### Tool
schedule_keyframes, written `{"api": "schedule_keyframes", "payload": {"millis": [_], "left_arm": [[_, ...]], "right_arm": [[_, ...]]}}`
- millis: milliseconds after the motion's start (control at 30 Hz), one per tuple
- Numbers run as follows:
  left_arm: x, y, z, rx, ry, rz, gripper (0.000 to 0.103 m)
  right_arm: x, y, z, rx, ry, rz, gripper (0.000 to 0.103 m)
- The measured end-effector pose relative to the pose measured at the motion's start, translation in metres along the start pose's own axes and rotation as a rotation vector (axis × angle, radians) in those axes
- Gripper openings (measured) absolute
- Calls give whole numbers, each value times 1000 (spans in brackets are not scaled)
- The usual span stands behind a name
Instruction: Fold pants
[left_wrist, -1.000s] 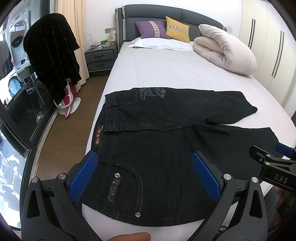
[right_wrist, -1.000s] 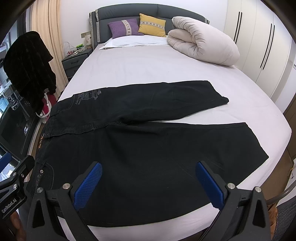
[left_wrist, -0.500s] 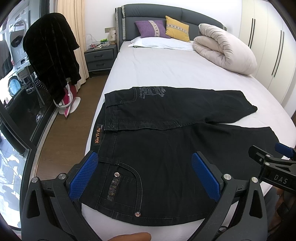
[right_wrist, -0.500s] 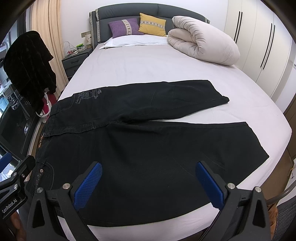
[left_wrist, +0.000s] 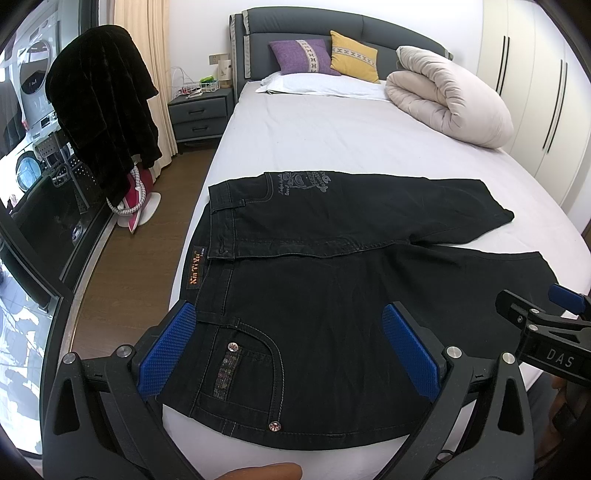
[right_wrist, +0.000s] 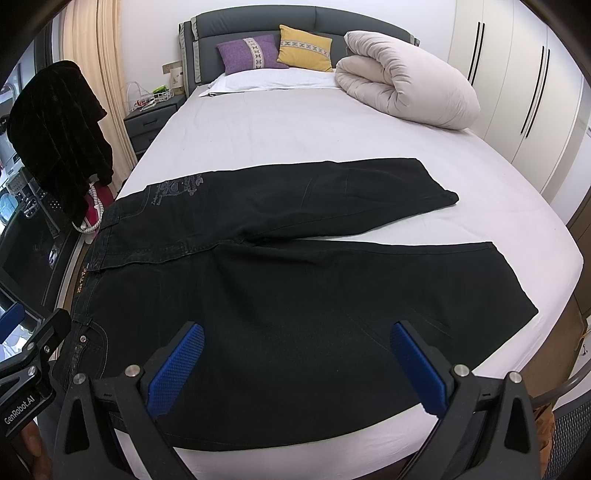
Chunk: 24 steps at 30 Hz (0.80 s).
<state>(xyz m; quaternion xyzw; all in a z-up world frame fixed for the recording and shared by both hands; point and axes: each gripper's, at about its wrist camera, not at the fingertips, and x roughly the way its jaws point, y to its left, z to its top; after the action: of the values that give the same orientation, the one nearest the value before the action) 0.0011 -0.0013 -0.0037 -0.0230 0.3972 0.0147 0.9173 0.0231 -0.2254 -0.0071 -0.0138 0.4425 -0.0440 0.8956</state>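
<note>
Black pants (left_wrist: 325, 280) lie flat on the white bed, waistband at the left, both legs spread toward the right; they also show in the right wrist view (right_wrist: 295, 288). My left gripper (left_wrist: 288, 347) is open and empty, hovering above the near back pocket by the waistband. My right gripper (right_wrist: 295, 365) is open and empty, hovering above the near leg close to the bed's front edge. Each gripper's body shows at the edge of the other's view.
The white bed (left_wrist: 332, 144) carries a rolled beige duvet (left_wrist: 454, 99) and pillows (left_wrist: 321, 59) at the far end. A nightstand (left_wrist: 197, 114) and a dark coat (left_wrist: 99, 122) on a rack stand left. Wardrobe doors (right_wrist: 524, 81) are right.
</note>
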Motion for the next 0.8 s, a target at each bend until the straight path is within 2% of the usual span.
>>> {"api": "schedule_keyframes", "payload": {"millis": [800], "left_arm": [[3,1,-9,2,1,-9,103]], "right_arm": [[3,8,-5,-2,6,1,103]]}}
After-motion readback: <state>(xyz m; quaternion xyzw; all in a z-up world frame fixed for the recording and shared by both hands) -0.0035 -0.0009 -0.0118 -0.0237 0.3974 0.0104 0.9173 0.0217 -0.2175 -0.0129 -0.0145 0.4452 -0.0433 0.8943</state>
